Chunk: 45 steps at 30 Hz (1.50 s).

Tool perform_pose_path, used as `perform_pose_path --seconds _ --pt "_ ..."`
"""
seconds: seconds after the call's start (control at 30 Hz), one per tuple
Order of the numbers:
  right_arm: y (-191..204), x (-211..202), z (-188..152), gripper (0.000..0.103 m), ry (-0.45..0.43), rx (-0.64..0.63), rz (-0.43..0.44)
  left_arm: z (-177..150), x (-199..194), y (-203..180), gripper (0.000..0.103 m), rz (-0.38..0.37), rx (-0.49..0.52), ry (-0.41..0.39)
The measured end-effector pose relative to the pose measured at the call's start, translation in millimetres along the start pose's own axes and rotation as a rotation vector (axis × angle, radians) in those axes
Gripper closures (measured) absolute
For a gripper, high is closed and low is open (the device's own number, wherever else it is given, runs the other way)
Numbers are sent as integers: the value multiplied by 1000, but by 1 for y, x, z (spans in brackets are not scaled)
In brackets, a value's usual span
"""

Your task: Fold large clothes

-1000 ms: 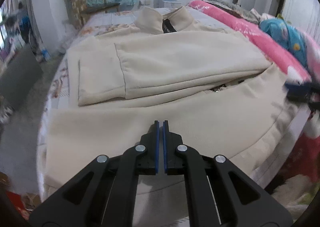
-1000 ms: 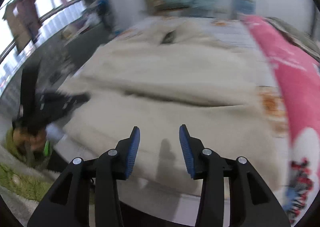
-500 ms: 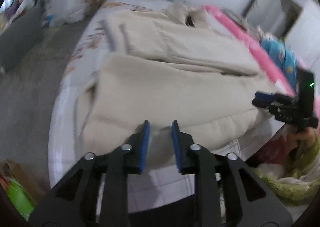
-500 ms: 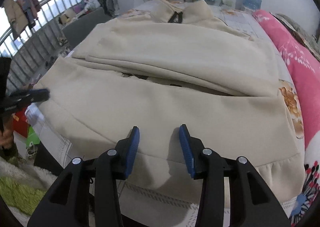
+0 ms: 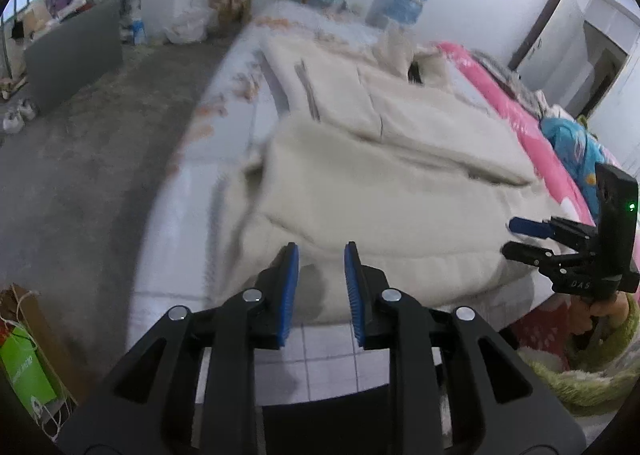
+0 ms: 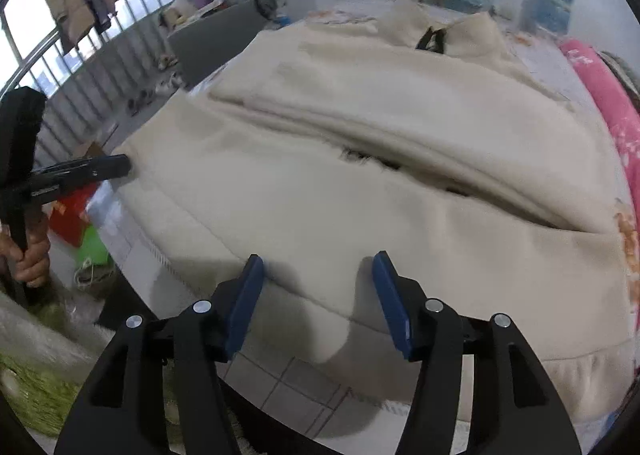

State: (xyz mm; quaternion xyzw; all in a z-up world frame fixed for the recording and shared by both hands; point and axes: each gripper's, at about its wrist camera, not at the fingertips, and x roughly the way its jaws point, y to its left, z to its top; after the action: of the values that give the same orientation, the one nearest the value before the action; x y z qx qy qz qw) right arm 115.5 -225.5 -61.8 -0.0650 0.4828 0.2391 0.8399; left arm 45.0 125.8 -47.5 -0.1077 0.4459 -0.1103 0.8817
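Note:
A large cream fleece jacket (image 5: 384,183) (image 6: 360,143) lies spread on the bed, sleeves folded across its body and collar at the far end. My left gripper (image 5: 321,255) hovers over the jacket's near left corner; its jaws are opening and nothing is between them. My right gripper (image 6: 318,267) hangs over the near hem further right, its jaws also opening, with no cloth between the pads. Each gripper appears in the other's view: the right gripper (image 5: 532,239) at the right edge, the left gripper (image 6: 80,171) at the left beside the jacket's corner.
The bed (image 5: 200,183) carries a white sheet with orange flowers. A pink blanket (image 5: 520,115) runs along its right side. Grey floor (image 5: 80,159) lies to the left, with a green bag (image 5: 24,371) nearby. A balcony railing (image 6: 80,67) and a water jug (image 6: 548,7) stand beyond.
My left gripper went from shut to open and slid left to the jacket's corner. My right gripper's jaws widened and it moved a little along the hem.

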Motion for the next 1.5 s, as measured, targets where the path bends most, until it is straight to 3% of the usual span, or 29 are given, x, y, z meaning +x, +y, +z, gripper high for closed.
perform_pose_path --seconds 0.13,0.27,0.5,0.77,0.9,1.07,1.13,1.17,1.27,1.37,1.43,1.5 --pt "12 3 9 48 -44 -48 42 6 16 7 76 40 -2 46" --pt "25 22 11 47 -3 -115 -21 6 21 -1 75 85 59 52" --pt "-11 29 44 47 -46 51 -58 4 20 1 74 85 52 52" --pt "-18 52 50 57 -39 65 -55 6 16 -6 71 91 78 48" --pt "-15 52 48 57 -56 63 -69 17 14 -15 60 55 102 8" --pt "-22 31 49 57 -76 123 -49 40 35 -29 46 86 116 33" --pt "-30 17 46 53 -98 143 -105 48 46 -34 40 96 113 55" --pt "-36 10 43 46 -105 157 -161 52 53 -37 38 109 113 66" --pt "-58 -2 32 44 -92 209 -303 56 69 -44 30 154 127 107" --pt "-85 -4 17 40 -57 275 -388 53 79 -52 20 185 148 133" --pt "-106 2 5 38 -22 334 -410 51 83 -57 18 221 175 139" --pt "-128 -1 -6 35 -61 428 -330 48 84 -60 15 242 186 135"
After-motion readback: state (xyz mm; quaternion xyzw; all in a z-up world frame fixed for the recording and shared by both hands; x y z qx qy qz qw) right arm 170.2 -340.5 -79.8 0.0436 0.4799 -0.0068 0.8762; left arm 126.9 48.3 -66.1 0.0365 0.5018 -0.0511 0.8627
